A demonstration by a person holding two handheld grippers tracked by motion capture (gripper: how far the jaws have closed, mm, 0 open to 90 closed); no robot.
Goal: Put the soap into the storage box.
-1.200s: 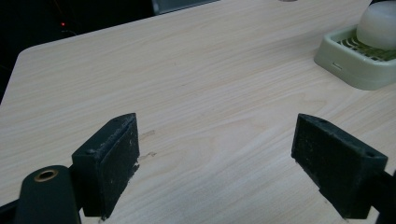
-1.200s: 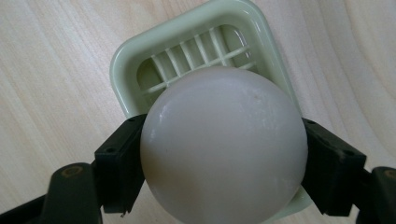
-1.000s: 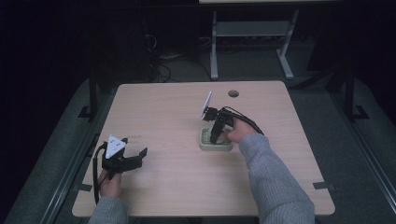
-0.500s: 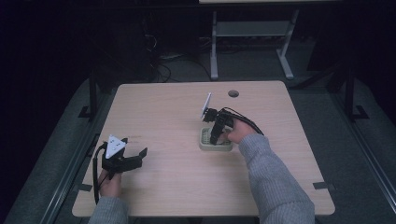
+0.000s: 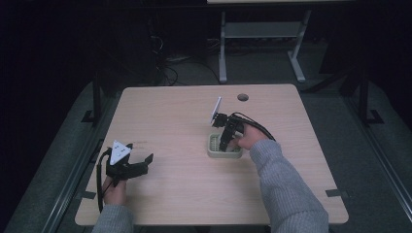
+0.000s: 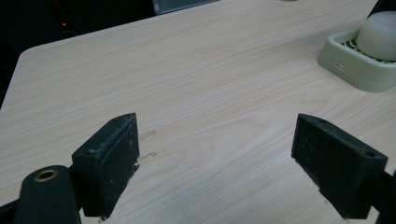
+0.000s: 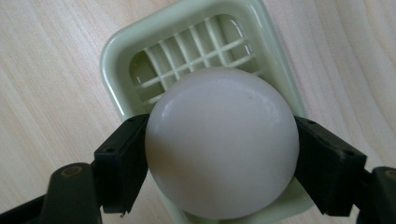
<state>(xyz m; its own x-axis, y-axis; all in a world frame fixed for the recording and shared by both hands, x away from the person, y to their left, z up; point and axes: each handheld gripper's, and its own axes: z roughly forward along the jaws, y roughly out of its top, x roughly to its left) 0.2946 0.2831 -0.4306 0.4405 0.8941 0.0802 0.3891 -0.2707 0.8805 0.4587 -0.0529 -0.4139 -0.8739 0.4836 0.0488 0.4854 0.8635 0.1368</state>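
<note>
- Over the pale green dish [image 7: 201, 60], right of the bench [image 5: 180, 121] centre, the right gripper [image 7: 219, 149] is held with its fingers [image 7: 122, 163] clamped on either side of a smooth white rounded object [image 7: 222, 142], possibly a soap bar or an egg.
- At this dish, a slotted grid is seen in its floor; the white object is seen above the near half of that grid. Whether it touches the grid or hangs just clear cannot be told.
- From the high view, the right gripper [image 5: 227, 138] is seen tilted down into the dish [image 5: 216, 150], with the person's right hand [image 5: 248, 138] just behind it.
- At the near left of the bench, the left gripper [image 5: 141, 165] is held low, well apart from the dish; its fingers [image 6: 112, 158] are spread wide with nothing between them, and bare wood is seen beyond.
- From the left gripper view, the dish [image 6: 345, 70] and the white object [image 6: 378, 35] are seen far off at the upper right.
- As a judgement: the grasp is made and the object is brought to the dish or is about to leave it; the direction cannot be told. What is left is either a release onto the grid or a lift clear. The left gripper is judged to have no part yet.
</note>
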